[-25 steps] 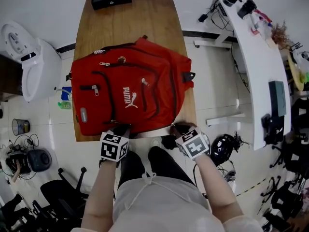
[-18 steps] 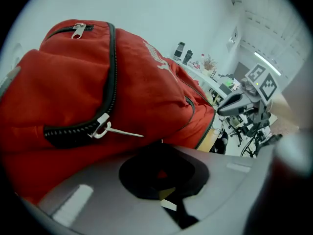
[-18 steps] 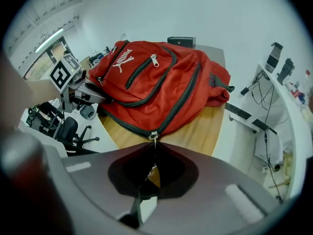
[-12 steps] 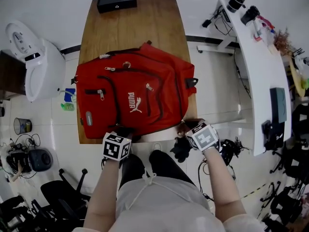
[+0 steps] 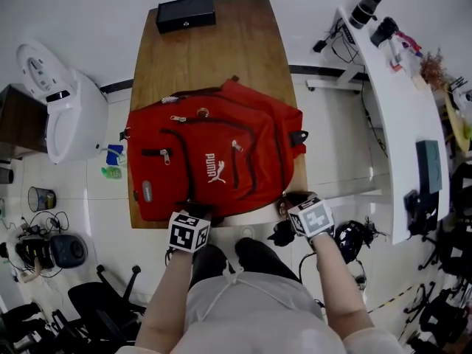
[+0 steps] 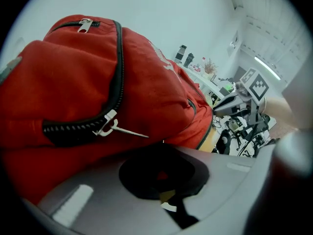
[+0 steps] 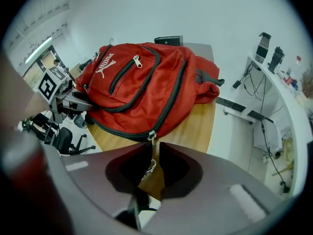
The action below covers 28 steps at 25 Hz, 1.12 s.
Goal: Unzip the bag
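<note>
A red backpack (image 5: 214, 161) lies flat on the wooden table (image 5: 214, 57). My left gripper (image 5: 198, 211) sits at the bag's near edge, and in the left gripper view it (image 6: 164, 168) is shut on a fold of the red fabric (image 6: 98, 82), just below a silver zipper pull (image 6: 110, 126). My right gripper (image 5: 286, 200) is at the bag's near right corner. Its jaws (image 7: 152, 153) have just been opening. The main zipper's slider (image 7: 152, 135) sits at their tips, and its metal pull (image 7: 149, 166) hangs loose in the gap between them.
A black box (image 5: 186, 12) sits at the table's far end. A white machine (image 5: 63, 109) stands to the left and a white desk (image 5: 398, 109) with cameras to the right. Office chairs (image 5: 96, 301) and cables crowd the floor near the person's legs.
My right gripper has shifted a little to the right along the bag's near edge. The left gripper has kept its place on the bag.
</note>
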Each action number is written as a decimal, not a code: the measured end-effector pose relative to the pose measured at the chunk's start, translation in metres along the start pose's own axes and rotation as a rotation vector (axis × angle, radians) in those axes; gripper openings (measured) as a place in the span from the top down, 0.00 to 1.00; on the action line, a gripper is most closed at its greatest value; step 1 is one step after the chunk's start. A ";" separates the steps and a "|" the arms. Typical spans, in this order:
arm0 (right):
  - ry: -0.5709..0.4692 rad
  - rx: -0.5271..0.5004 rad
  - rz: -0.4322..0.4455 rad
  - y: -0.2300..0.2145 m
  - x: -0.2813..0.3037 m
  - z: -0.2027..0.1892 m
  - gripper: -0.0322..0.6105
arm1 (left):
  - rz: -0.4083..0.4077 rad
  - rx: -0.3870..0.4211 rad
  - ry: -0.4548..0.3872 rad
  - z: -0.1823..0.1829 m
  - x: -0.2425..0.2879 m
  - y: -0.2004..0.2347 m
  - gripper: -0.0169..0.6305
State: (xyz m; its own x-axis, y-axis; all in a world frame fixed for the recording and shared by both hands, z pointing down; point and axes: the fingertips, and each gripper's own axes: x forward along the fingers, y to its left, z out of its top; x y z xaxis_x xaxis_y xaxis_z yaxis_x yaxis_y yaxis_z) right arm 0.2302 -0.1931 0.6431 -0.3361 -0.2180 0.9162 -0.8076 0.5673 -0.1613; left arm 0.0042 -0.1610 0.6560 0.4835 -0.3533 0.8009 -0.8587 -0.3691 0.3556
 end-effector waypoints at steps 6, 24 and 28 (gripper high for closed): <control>-0.219 0.037 -0.044 0.000 -0.031 0.030 0.76 | 0.024 -0.028 -0.052 0.007 -0.017 -0.011 0.96; -0.823 -0.018 0.058 0.160 -0.185 0.026 0.94 | -0.130 0.152 -0.751 0.028 -0.240 -0.083 0.96; -0.843 -0.073 0.062 0.227 -0.198 -0.012 0.94 | -0.091 0.271 -0.733 -0.033 -0.279 -0.091 0.96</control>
State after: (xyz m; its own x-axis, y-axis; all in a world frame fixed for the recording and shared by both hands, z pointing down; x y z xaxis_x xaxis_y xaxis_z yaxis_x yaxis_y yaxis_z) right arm 0.1189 -0.0112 0.4295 -0.6510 -0.6874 0.3219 -0.7521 0.6414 -0.1516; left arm -0.0581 0.0000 0.4156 0.6200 -0.7535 0.2188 -0.7843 -0.5874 0.1995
